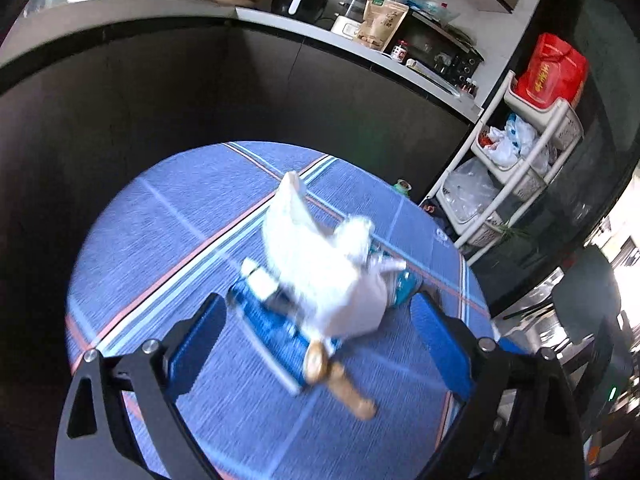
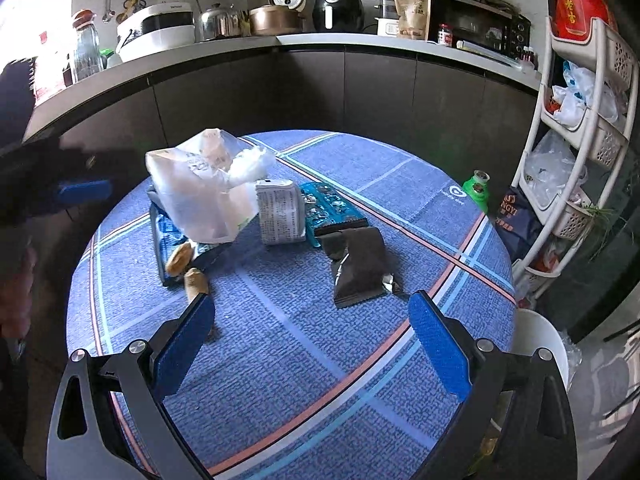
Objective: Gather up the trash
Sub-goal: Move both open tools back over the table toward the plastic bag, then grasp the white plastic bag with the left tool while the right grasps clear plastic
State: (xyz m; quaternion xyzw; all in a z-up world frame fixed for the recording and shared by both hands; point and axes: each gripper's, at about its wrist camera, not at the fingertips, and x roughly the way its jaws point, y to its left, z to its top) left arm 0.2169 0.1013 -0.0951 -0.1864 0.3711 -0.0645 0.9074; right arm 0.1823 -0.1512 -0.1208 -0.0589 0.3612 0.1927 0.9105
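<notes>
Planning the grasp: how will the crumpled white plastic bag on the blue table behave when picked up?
The crumpled white plastic bag looks thin and translucent, so it is probably floppy and light. It may sag and slip between pads. It lies over a blue wrapper, which could drag along.

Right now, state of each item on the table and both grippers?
left gripper: open, empty
right gripper: open, empty
white plastic bag: crumpled, mouth open
black foil pouch: torn open, flat
white paper packet: upright
green bottle: upright, uncapped

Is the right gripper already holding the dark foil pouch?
No, the right gripper is open and empty, with the dark foil pouch lying on the tablecloth ahead.
</notes>
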